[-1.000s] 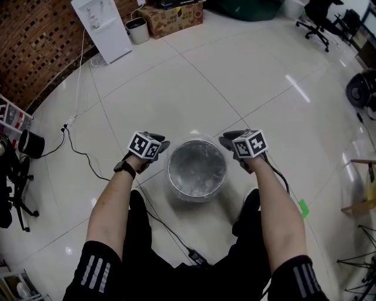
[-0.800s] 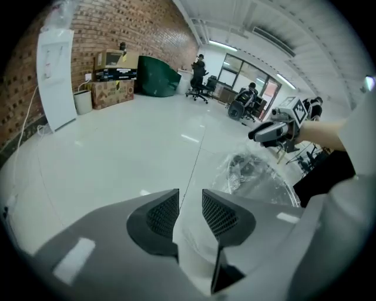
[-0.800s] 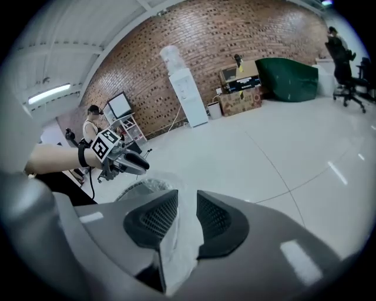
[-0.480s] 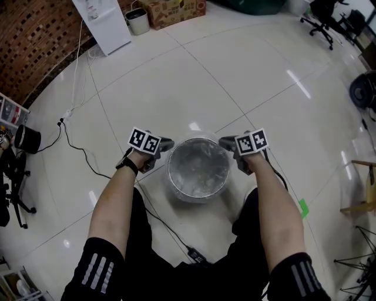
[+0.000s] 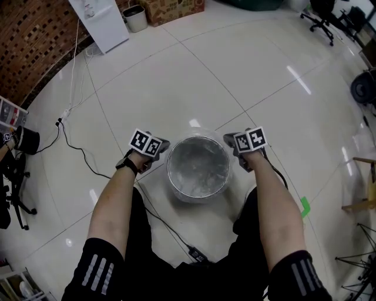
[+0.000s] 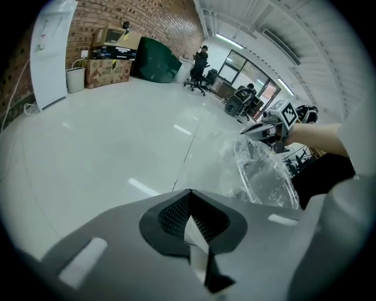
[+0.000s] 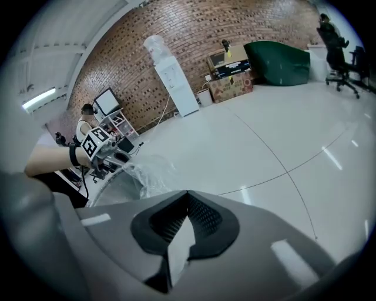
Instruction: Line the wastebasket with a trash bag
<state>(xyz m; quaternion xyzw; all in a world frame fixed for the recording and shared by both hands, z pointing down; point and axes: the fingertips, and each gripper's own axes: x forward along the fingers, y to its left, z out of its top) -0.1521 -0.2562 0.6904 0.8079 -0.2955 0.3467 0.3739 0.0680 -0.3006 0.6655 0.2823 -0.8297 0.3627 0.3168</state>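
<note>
A round wastebasket (image 5: 218,187) stands on the floor between the person's knees. A clear trash bag (image 5: 197,167) lines it, and its crinkled edge lies over the rim. My left gripper (image 5: 161,145) sits at the rim's left side and my right gripper (image 5: 230,141) at its right side. In the left gripper view the jaws (image 6: 189,191) are shut with a thin strip of clear film pinched between the pads; the bag (image 6: 261,170) bulges beyond. The right gripper view shows the same: shut jaws (image 7: 187,193) on a sliver of film, the bag (image 7: 147,173) ahead.
A black cable (image 5: 88,156) runs across the floor on the left to a power adapter (image 5: 197,256) near the person's legs. A white water dispenser (image 5: 98,23), a small bin (image 5: 134,17) and a cardboard box (image 5: 176,9) stand at the far wall. Green tape (image 5: 304,206) marks the floor at right.
Both grippers have sunk a little along the basket's rim, one on each side. Their jaws, apart before, are now shut on the bag's edge.
</note>
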